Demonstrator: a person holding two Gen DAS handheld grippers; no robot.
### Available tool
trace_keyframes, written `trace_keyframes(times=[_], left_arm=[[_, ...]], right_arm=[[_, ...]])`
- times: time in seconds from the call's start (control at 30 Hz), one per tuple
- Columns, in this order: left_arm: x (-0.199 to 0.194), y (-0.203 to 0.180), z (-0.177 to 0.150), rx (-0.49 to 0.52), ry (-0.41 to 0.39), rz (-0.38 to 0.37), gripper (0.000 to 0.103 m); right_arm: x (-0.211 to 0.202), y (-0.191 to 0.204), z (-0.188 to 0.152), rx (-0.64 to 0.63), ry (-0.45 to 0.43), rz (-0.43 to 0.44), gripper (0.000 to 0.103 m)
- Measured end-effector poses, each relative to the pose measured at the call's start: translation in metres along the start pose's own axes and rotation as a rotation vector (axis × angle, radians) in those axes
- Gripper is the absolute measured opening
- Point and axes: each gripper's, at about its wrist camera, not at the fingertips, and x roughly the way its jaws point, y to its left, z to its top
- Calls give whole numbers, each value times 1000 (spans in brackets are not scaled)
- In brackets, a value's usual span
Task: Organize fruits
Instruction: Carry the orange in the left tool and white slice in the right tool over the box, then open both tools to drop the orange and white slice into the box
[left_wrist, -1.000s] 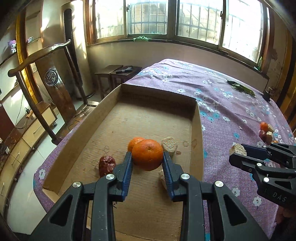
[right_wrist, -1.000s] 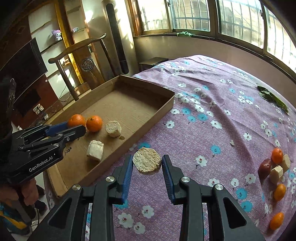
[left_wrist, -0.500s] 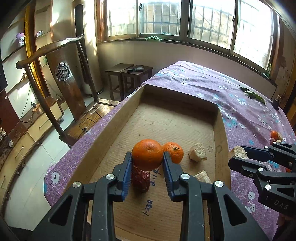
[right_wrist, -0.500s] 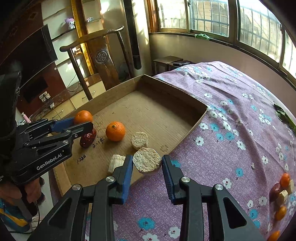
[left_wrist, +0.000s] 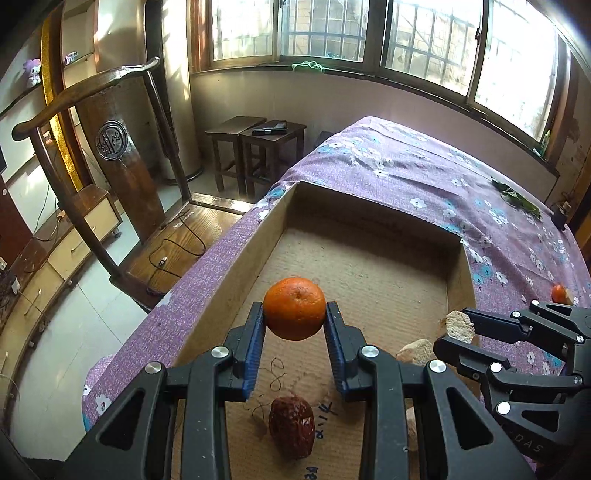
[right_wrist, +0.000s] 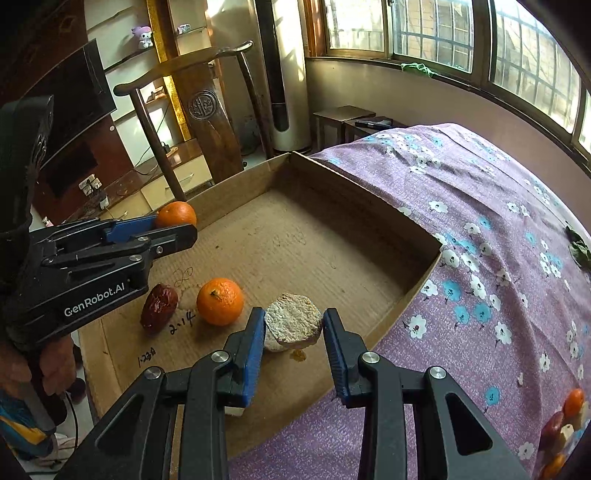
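Observation:
My left gripper (left_wrist: 294, 317) is shut on an orange (left_wrist: 294, 308) and holds it above the near left part of the shallow cardboard box (left_wrist: 236, 258). A red date (left_wrist: 291, 426) lies on the box floor under it. My right gripper (right_wrist: 293, 325) is shut on a pale round fruit slice (right_wrist: 293, 319), over the box's near right side. In the right wrist view a second orange (right_wrist: 220, 301), the red date (right_wrist: 159, 304) and a pale chunk (right_wrist: 271, 345) lie on the box floor, and the left gripper (right_wrist: 177, 225) carries its orange (right_wrist: 176, 215).
The box sits on a bed with a purple flowered cover (right_wrist: 480, 221). More small fruits (right_wrist: 565, 424) lie on the cover at the lower right. A wooden chair (left_wrist: 110, 147) and stools (left_wrist: 258, 147) stand beside the bed. Green leaves (left_wrist: 517, 195) lie far back.
Both grippers have travelled left across the box with their loads. The right one has come from over the cover to over the box; the date now lies under the left one.

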Motion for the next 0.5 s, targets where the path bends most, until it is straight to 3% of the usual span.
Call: trace_keyframes(times=[0.5], left_arm=[[41, 3, 13, -18, 97, 12, 31]], right_arm=[[53, -20, 19, 36, 67, 33, 35]])
